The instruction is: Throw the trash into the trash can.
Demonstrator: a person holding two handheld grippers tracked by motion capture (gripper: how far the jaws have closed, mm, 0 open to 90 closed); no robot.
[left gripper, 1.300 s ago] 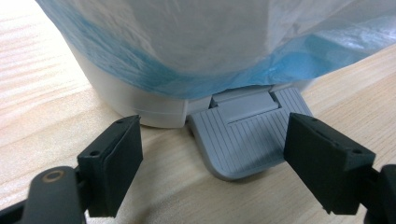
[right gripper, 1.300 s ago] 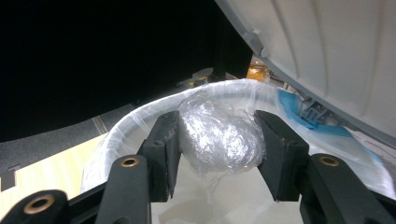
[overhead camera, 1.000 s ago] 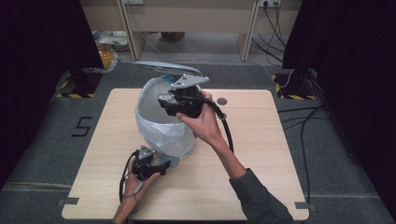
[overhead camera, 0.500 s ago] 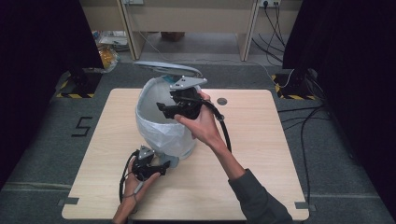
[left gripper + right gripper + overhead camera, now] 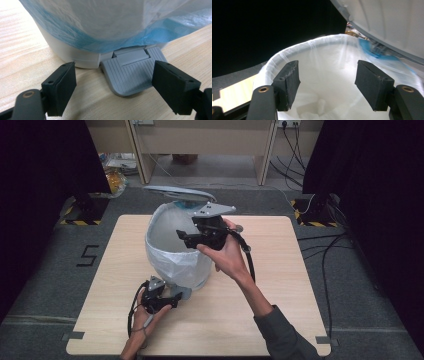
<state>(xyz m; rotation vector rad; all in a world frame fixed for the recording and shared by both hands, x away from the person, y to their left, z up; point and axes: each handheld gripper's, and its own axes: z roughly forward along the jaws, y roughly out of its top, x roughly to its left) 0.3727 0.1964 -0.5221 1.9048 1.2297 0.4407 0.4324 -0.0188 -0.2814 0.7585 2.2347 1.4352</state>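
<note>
At the bin's (image 5: 172, 255) foot, the left tool (image 5: 175, 298) rests on the tabletop (image 5: 280, 295), jaws apart astride the grey pedal (image 5: 131, 75), not pressing it. Over the bin's bag-lined mouth, under its raised lid (image 5: 175, 193), the right tool (image 5: 182, 237) hangs, jaws just opening, nothing between them.

The tool (image 5: 113, 92) hangs low over the wooden desk (image 5: 22, 50), its two black jaws standing apart with nothing pressed between them. Just ahead, between the jaws, lies the grey ribbed pedal (image 5: 130, 75) of a white bin (image 5: 75, 56). A blue-edged bag (image 5: 100, 27) drapes over the bin's wall above the pedal.
</note>
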